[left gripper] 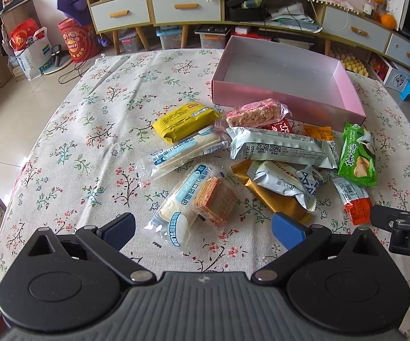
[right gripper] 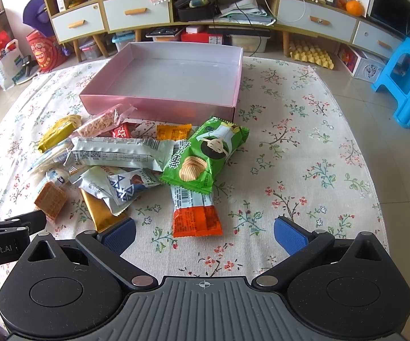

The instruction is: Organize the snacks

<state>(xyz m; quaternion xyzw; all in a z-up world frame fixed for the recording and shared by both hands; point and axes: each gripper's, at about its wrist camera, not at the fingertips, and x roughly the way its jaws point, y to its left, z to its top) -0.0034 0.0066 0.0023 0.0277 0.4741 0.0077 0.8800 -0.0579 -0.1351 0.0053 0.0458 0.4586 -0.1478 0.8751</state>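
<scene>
Both our left gripper (left gripper: 202, 231) and right gripper (right gripper: 205, 231) hang released and empty over the desk (right gripper: 304, 153), while the snacks (left gripper: 281, 149) lie heaped just in front of the empty pink box (right gripper: 159, 105). The packets overlap, so we judge that closing on the orange-ended packet (right gripper: 196, 213) could drag the green chip bag (right gripper: 205, 153) resting on it, and the slick wrappers might slip out.

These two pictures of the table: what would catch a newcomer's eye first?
Probably the jumble of wrapped snacks on the floral tablecloth, above all the bright green chip packet lying partly over the orange-ended packet. Behind the pile sits an empty pink box. In front, each open hand-held gripper, left and right, shows blue pads.
</scene>
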